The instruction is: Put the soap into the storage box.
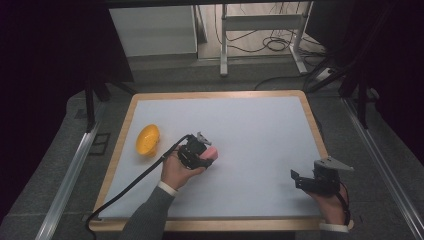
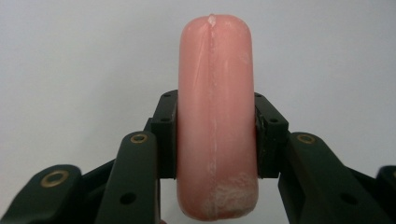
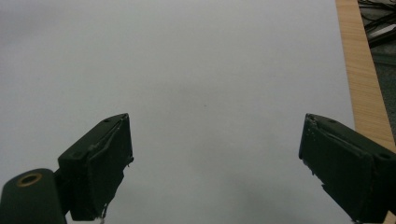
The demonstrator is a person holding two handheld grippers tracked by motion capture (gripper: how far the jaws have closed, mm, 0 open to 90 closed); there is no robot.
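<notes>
Table [image 1: 260, 130]: pale top with a wooden rim, taking up the middle of the high view; a second bare patch of it is showing in the right gripper view [image 3: 205, 70], with the wooden rim running down the far right edge.

Left gripper [image 1: 204, 159]: sitting left of centre on the table, held in the person's left hand [image 1: 176, 172], cable trailing off toward the near left corner. In the left gripper view [image 2: 215, 135] its jaws are pressing on both sides of a pink sausage [image 2: 215, 116], closed to the sausage's width.

Right gripper [image 1: 299, 180]: resting near the near right corner, well apart from the left one, held in the right hand [image 1: 332, 207]. In the right gripper view [image 3: 215, 172] its jaws are standing wide apart with nothing between them.

Yellow bowl [image 1: 148, 139]: lying near the left rim, left of the left gripper, not touching it.

Sausage [image 1: 212, 152]: in the high view, sticking out past the jaws toward the right and far side. In the left gripper view its long axis is running straight away from the camera, along the jaws, rounded far end pointing forward, seam line facing up. Whether it is touching the table I cannot tell.
</notes>
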